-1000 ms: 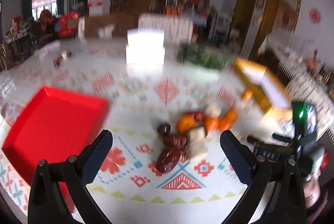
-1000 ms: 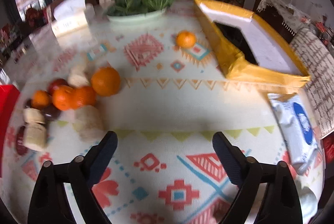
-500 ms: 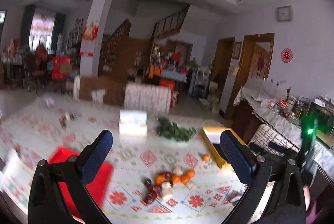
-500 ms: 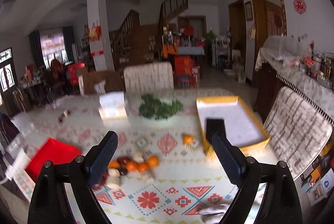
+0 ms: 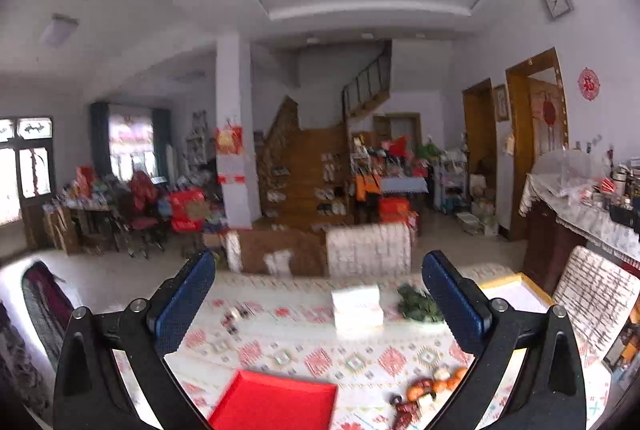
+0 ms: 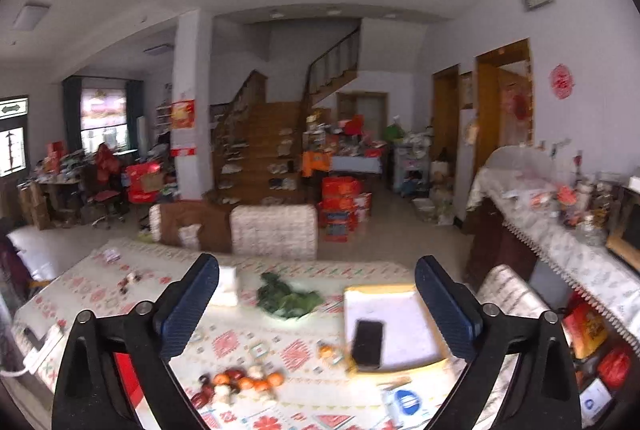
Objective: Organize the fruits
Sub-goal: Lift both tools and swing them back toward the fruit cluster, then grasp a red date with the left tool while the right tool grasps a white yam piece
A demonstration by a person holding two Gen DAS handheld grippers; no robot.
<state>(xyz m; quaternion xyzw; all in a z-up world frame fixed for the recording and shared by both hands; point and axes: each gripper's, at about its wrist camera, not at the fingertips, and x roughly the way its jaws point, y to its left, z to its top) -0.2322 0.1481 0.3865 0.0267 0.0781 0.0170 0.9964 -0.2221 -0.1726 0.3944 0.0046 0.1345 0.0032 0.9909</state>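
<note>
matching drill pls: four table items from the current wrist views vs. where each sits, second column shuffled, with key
Things:
1. black phone
2. red tray
3. leafy greens
4. lone orange

Places:
A. by the table's left edge, left of the fruit pile
B. on the cloth, just left of the yellow tray
C. inside the yellow tray
D. at the back of the table, right of the white box

Pairs: 1-C, 2-A, 3-D, 4-B
</note>
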